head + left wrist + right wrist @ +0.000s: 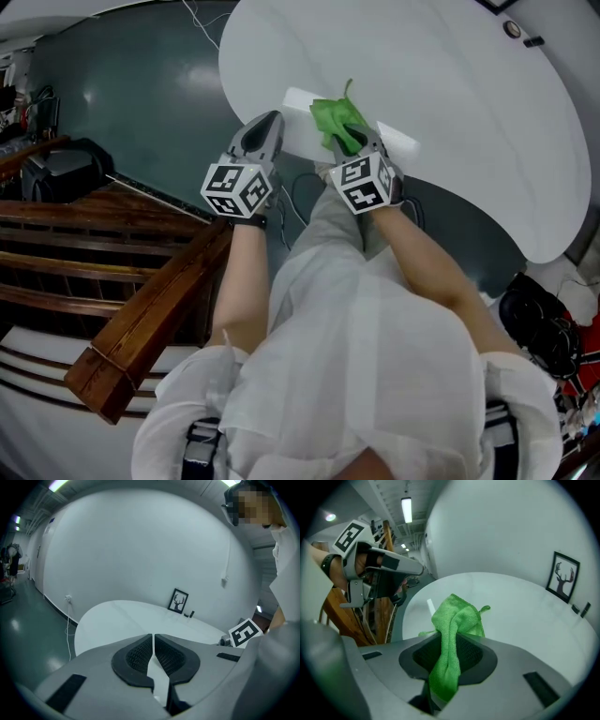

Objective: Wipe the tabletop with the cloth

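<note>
The person's white shirt (347, 375) fills the near foreground, and two bare forearms reach forward from it to the grippers. The right gripper (356, 133) pinches the green cloth (334, 116), a soft, nubbly microfibre piece bunched into a long fold that runs along the jaws and fans out past their tips. It sits over the near edge of the round white desk (469, 122), whose smooth, matte top stretches ahead and to the right. I cannot tell whether the cloth touches the surface yet. A flat white strip (298, 96) lies on the desk just beside the cloth. The left gripper (266, 120) is pressed together on nothing, next to the right one at the desk's edge. The right hand is plainly the one placed to wipe, probably by lowering the cloth and sweeping forward.
</note>
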{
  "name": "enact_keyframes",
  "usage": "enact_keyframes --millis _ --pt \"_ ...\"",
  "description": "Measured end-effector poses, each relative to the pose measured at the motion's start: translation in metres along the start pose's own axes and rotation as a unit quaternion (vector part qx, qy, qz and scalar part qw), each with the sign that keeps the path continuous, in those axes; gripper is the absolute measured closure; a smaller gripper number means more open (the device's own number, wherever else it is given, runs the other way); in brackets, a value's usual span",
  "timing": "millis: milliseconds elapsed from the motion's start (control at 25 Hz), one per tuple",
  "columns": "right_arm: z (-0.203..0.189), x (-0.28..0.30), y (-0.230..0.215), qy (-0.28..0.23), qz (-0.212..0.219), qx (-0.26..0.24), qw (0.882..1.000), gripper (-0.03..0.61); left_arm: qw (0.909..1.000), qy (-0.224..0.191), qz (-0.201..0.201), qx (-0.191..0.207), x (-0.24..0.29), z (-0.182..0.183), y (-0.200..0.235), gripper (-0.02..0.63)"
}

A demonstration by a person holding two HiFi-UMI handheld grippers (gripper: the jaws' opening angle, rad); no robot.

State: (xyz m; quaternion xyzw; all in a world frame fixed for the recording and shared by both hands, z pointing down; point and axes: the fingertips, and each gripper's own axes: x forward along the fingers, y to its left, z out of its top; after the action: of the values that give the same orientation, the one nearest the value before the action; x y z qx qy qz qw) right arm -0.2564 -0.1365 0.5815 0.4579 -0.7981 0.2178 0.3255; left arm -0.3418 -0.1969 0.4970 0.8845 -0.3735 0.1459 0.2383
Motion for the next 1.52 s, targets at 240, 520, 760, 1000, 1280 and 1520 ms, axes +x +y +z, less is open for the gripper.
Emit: enact_keyframes --millis 240,520,760,1000,1280,1520 --pt "0.016 0.021 0.053 0.006 0.053 -0.066 0.996 0.495 1.0000 0.003 -0.002 -0.001 -0.005 0.000 0.011 0.588" --pt "-0.014 -0.006 0.036 0.006 0.061 -0.073 0.995 0.495 0.9992 0.010 -0.035 0.015 0.020 0.001 -0.024 0.588" --pt "-0.066 -0.060 -0.023 0.002 0.003 -0.006 1.000 0.495 0.9962 0.015 -0.078 0.034 0.050 -0.004 -0.096 0.588" --pt "-0.128 -0.122 -0.098 -0.006 -0.064 0.063 0.996 0.495 0.9906 0.029 -0.122 0.056 0.091 -0.017 -0.186 0.588" --pt "-0.211 -0.196 -0.171 -0.015 -0.135 0.135 0.981 0.495 0.9810 0.044 -0.169 0.085 0.128 -0.035 -0.277 0.588" --pt "-0.292 -0.279 -0.246 -0.016 -0.213 0.214 0.953 0.495 0.9727 0.053 -0.198 0.109 0.154 -0.033 -0.341 0.588"
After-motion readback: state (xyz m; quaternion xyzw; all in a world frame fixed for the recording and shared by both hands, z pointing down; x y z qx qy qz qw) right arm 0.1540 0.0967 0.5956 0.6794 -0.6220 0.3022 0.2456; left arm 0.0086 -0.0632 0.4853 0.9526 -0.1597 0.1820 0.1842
